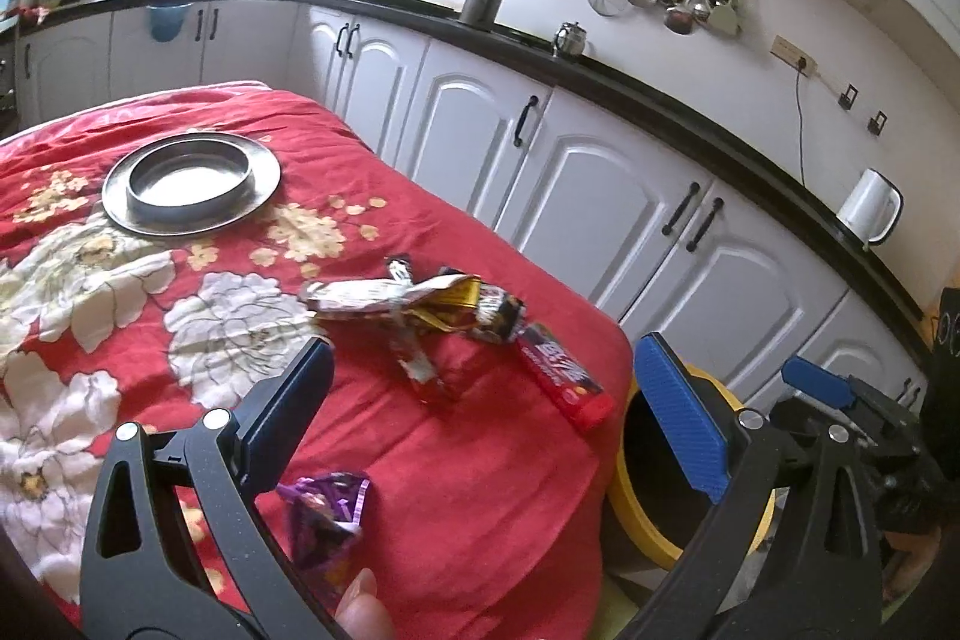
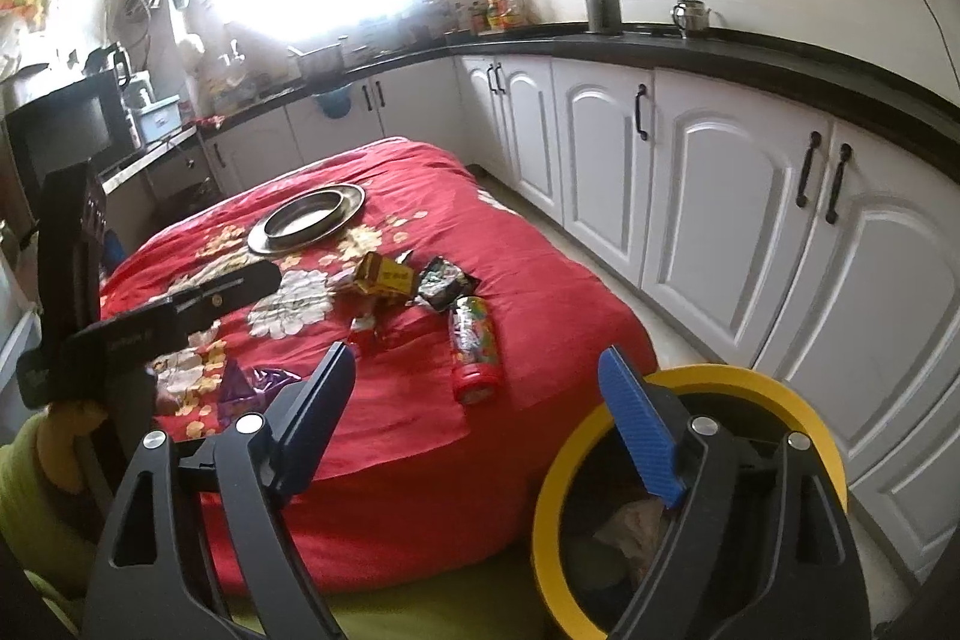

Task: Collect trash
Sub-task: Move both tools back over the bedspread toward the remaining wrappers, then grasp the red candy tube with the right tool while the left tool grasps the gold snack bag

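A pile of crumpled wrappers lies on the red flowered tablecloth, with a red tube-shaped packet beside it near the table's right edge. A purple wrapper lies close under my left gripper, which is open and empty above the cloth. My right gripper is open and empty, over the gap between table and the yellow-rimmed bin. The wrappers, red packet and purple wrapper also show in the right wrist view. The left gripper shows there at the left.
A steel plate with a ring-shaped dish sits at the table's far side. White cabinets under a black counter run along the right. The bin stands on the floor by the table's right corner and holds some trash.
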The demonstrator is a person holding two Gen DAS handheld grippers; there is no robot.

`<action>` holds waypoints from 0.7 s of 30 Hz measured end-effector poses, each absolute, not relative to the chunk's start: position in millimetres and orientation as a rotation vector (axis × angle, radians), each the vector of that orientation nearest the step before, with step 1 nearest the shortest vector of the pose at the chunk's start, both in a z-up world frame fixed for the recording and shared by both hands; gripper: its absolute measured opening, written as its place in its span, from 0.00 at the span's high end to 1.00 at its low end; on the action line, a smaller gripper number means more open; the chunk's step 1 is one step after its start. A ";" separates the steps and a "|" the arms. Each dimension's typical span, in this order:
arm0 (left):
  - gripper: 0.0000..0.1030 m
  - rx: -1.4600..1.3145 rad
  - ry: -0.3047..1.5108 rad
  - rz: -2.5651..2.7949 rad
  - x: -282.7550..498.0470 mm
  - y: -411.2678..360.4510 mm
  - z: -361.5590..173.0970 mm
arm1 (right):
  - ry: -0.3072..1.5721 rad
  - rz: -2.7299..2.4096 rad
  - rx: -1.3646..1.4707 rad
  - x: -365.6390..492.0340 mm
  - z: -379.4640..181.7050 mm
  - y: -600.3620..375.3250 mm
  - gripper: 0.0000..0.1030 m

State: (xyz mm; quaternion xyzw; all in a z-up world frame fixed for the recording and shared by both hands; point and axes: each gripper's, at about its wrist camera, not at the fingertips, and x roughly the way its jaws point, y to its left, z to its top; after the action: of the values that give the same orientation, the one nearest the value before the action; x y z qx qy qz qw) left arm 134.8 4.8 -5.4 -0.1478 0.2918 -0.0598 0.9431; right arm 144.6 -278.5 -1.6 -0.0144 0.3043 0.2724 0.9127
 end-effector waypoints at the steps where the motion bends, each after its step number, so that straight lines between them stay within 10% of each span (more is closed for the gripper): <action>1: 0.11 -0.303 0.594 -0.116 135.5 8.3 -5.1 | 0.633 0.564 -0.037 146.3 -3.0 -274.8 0.22; 21: 0.11 -0.227 0.695 -0.053 178.1 82.5 -9.7 | 0.721 0.586 -0.090 196.9 -32.8 -227.0 0.22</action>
State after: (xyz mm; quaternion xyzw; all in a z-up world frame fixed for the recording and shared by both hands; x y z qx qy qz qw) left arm 178.1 82.5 -9.7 -0.1111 0.3399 -0.0260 0.9335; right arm 196.9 -227.0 -32.8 -0.0432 0.3477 0.2824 0.8930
